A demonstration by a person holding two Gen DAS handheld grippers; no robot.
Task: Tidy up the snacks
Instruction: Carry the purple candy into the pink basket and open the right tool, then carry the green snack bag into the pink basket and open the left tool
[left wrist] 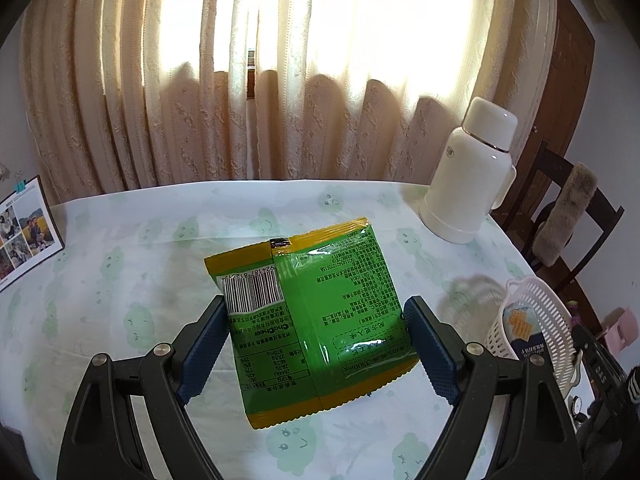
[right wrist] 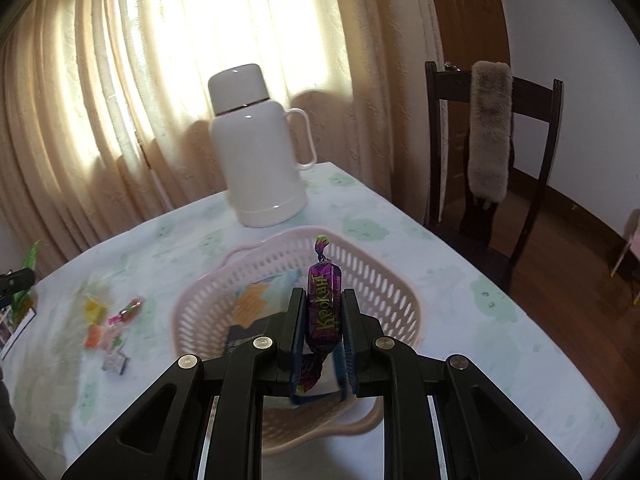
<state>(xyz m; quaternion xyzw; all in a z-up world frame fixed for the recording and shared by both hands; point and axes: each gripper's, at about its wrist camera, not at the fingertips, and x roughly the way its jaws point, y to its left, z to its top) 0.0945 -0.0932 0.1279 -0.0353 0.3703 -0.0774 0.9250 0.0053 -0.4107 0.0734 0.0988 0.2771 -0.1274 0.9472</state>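
My left gripper (left wrist: 314, 314) is shut on a green and yellow snack bag (left wrist: 316, 312), its blue pads pressing the bag's two sides above the table. My right gripper (right wrist: 323, 300) is shut on a purple wrapped candy (right wrist: 323, 304) and holds it upright over the pink perforated basket (right wrist: 392, 280). The basket holds a dark box and a pale packet with an orange pattern (right wrist: 256, 300). The basket also shows at the right of the left wrist view (left wrist: 536, 312). Several small loose candies (right wrist: 112, 324) lie on the tablecloth left of the basket.
A white thermos jug (right wrist: 260, 152) stands behind the basket, also seen in the left wrist view (left wrist: 468, 176). A dark wooden chair with a furry pad (right wrist: 490, 132) stands at the table's right. A photo card (left wrist: 24, 228) lies at far left. Curtains hang behind.
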